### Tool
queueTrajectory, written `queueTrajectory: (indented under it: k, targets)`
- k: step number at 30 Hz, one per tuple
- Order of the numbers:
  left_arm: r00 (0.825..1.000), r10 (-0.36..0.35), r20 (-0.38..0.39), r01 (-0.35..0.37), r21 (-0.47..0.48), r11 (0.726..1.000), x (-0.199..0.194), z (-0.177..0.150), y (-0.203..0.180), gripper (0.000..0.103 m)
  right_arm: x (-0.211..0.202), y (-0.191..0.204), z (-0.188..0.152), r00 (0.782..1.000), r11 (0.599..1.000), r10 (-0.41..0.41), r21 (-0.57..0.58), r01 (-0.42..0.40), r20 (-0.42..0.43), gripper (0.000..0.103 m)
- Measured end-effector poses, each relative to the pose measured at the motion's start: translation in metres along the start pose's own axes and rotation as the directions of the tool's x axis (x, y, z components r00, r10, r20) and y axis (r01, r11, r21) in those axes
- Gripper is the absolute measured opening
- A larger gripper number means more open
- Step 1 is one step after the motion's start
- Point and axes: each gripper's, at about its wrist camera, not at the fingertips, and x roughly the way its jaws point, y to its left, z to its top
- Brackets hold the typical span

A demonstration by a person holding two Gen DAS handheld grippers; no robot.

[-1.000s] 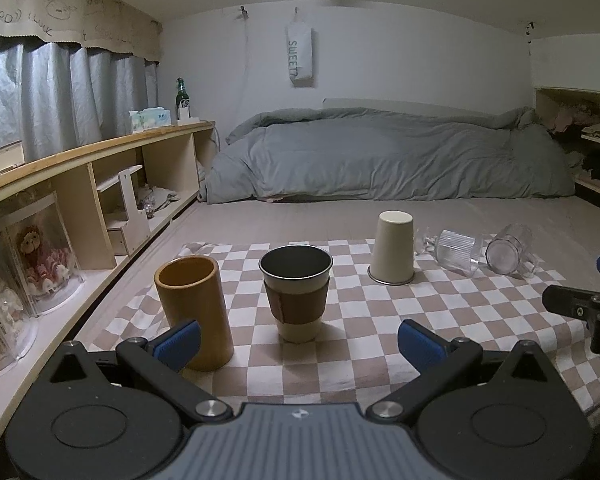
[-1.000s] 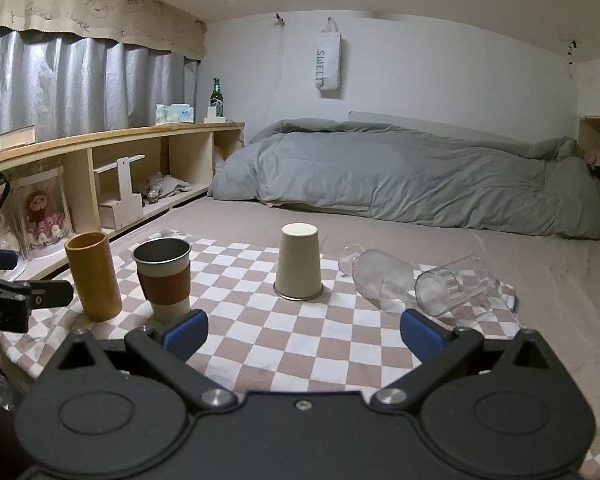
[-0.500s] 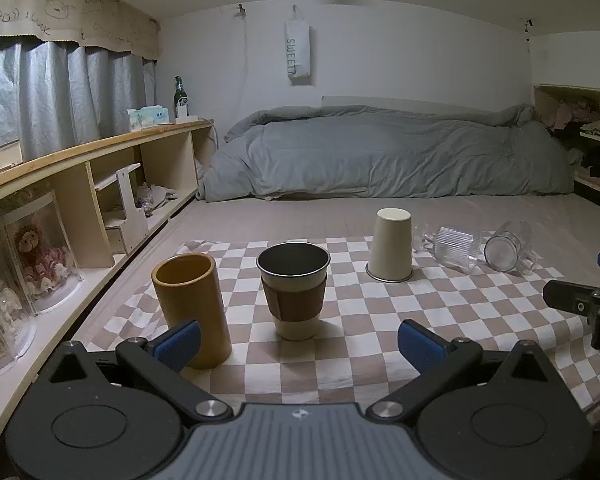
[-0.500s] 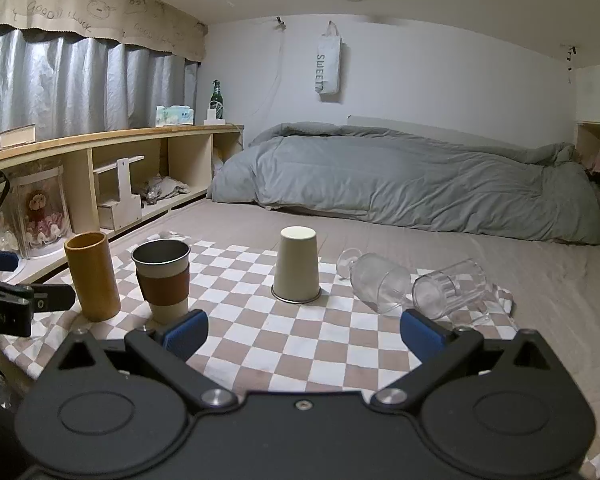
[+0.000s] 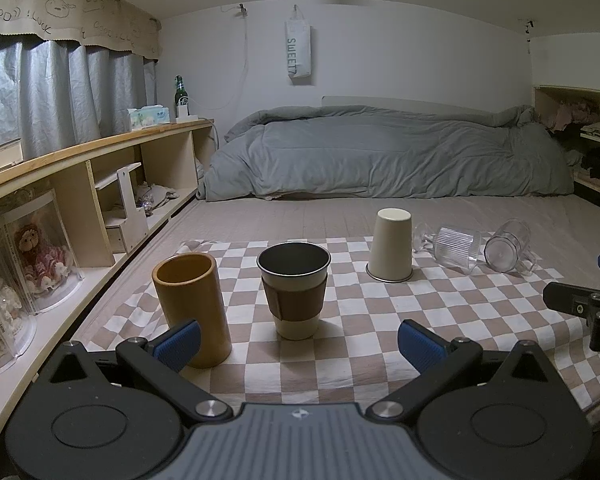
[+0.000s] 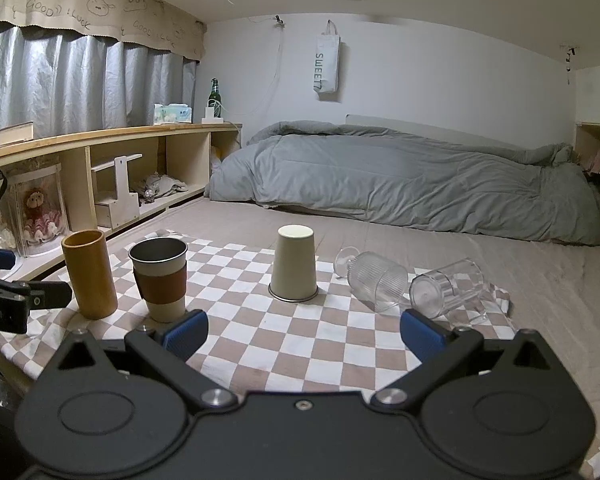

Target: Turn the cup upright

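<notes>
Five drinking vessels occupy the brown-and-white checked cloth at frame centre; the task item, a cream tapered cup with a metal rim, stands inverted, mouth down, in the middle of the cloth; the left view shows the same cup right of centre. A tall amber cylindrical cup and a dark metal cup with a brown sleeve stand upright at left, near each other but apart. A ribbed clear glass and a smooth clear glass mug lie on their sides at right, just beside one another. The left gripper has its jaws spread wide, holding nothing; the right gripper likewise has wide, empty jaws; both sit at the lower frame edge, well apart from the inverted cup.
</notes>
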Motion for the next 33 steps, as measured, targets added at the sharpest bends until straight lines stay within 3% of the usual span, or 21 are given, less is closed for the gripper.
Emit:
queueTrajectory:
  k: [33]
  targets:
    - [1.0,0.002,0.0,-0.002,-0.001,1.0,-0.0001,-0.0005,0.0006,0.103,0.0014,-0.0072,-0.0011,1.0,1.0,-0.007,-0.005,0.007,0.004,0.103]
